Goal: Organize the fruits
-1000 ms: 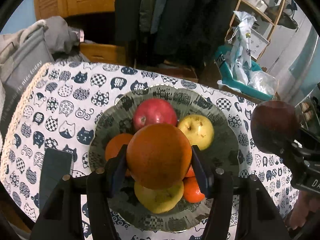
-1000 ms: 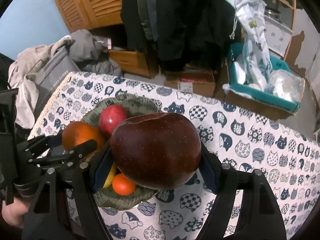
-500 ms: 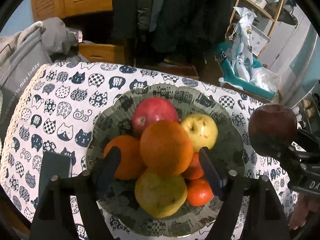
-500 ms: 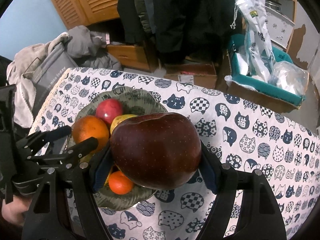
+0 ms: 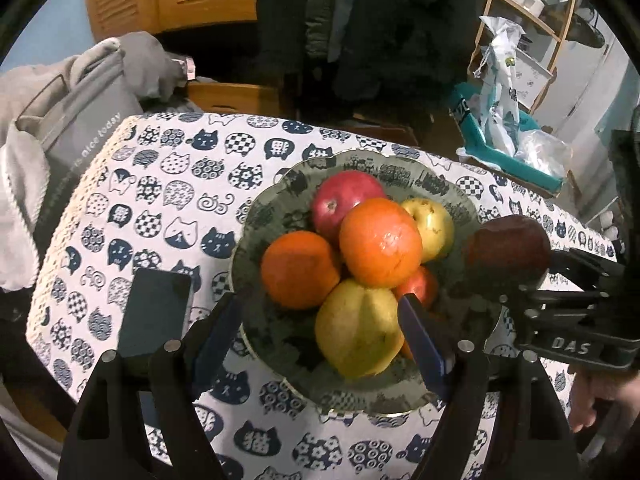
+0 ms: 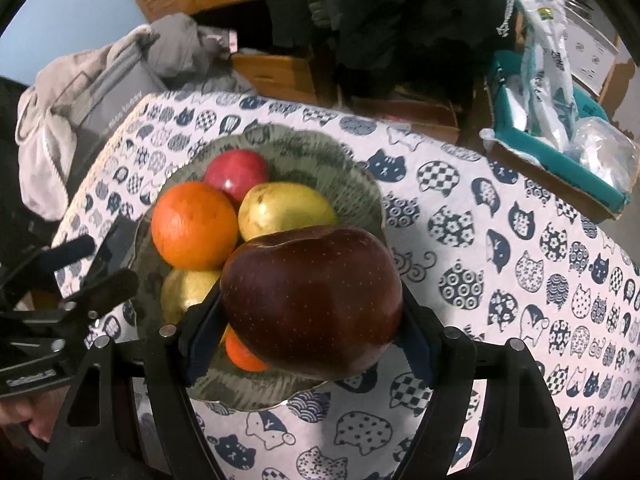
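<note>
Left gripper (image 5: 320, 322): we see its blue-padded jaws spread, nothing between the pads; they have just been opening. It hovers over the near edge of the bowl, pointing steeply down.
Right gripper (image 6: 308, 320): we see it clamped on the big dark red apple (image 6: 312, 304), pads on the apple's two sides.
Dark red apple: held above the bowl's right-hand rim, not touching the pile. Its long axis runs across, pad to pad; the stem dimple faces up and away from the camera.
Grey-green patterned scalloped bowl (image 5: 280, 216): sits on the white tablecloth with navy cat faces (image 5: 168, 184).
Large orange (image 5: 380, 240): we see it on top of the pile, free of the pads.
Rest of pile: second orange (image 5: 300, 270), red apple (image 5: 344, 200), yellow apple (image 5: 434, 224), yellow pear (image 5: 356, 328).
Dark flat phone (image 5: 156, 312): lies just left of the bowl.
</note>
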Demonstrator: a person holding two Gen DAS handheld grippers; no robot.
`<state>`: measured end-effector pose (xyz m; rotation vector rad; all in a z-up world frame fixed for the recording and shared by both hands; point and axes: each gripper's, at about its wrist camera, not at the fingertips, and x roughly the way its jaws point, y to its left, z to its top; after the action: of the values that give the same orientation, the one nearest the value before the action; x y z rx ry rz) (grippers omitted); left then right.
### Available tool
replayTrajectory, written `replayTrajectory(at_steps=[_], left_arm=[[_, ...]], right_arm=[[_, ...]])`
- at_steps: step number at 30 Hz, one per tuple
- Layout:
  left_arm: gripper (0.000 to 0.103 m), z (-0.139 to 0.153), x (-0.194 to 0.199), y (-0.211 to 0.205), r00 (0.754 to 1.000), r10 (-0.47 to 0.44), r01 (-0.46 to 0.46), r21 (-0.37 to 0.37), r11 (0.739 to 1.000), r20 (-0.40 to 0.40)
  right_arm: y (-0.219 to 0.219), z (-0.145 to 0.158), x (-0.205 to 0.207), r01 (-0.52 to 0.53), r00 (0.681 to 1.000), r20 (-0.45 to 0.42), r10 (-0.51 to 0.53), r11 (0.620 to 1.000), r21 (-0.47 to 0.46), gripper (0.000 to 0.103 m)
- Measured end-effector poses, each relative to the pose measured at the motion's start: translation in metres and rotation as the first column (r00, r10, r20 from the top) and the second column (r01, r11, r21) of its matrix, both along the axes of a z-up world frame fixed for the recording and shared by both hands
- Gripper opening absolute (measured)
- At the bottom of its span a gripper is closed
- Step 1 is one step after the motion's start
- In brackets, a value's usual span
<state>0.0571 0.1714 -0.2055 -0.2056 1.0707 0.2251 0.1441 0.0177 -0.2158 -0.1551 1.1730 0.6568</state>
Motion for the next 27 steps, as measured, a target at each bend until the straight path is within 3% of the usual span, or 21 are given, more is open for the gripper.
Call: replayTrajectory(at_steps=[9, 11, 14, 24, 27], left_arm=[[0.082, 0.000, -0.008, 0.007, 1.000, 0.021, -0.021, 0.019, 1.000, -0.023], [0.081, 0.002, -0.010, 0.009, 0.999, 0.025, -0.025, 0.012, 1.000, -0.020], [0.081, 0.005, -0.012, 0.010, 0.999, 0.031, -0.031, 0.011, 0.999, -0.017], [0.082, 0.039, -0.023, 0.002, 0.998, 0.020, -0.020, 0.003, 1.000, 0.059], [0.088, 0.055, -0.028, -0.001, 0.995, 0.016, -0.018, 0.017, 1.000, 0.100]], right_arm=[[0.016, -0.014, -0.006, -0.049, 0.999, -0.023, 0.048, 0.997, -0.057, 0.078], [0.016, -0.012, -0.006, -0.039, 0.999, -0.008, 0.039, 0.998, -0.045, 0.083], [0.014, 0.000, -0.004, -0.028, 1.000, 0.014, 0.028, 1.000, 0.002, 0.086], [0.002, 0.059, -0.007, 0.030, 0.987, 0.155, -0.034, 0.999, 0.028, 0.086], [-0.005, 0.078, -0.010, 0.040, 0.982, 0.182, -0.044, 0.999, 0.024, 0.086]])
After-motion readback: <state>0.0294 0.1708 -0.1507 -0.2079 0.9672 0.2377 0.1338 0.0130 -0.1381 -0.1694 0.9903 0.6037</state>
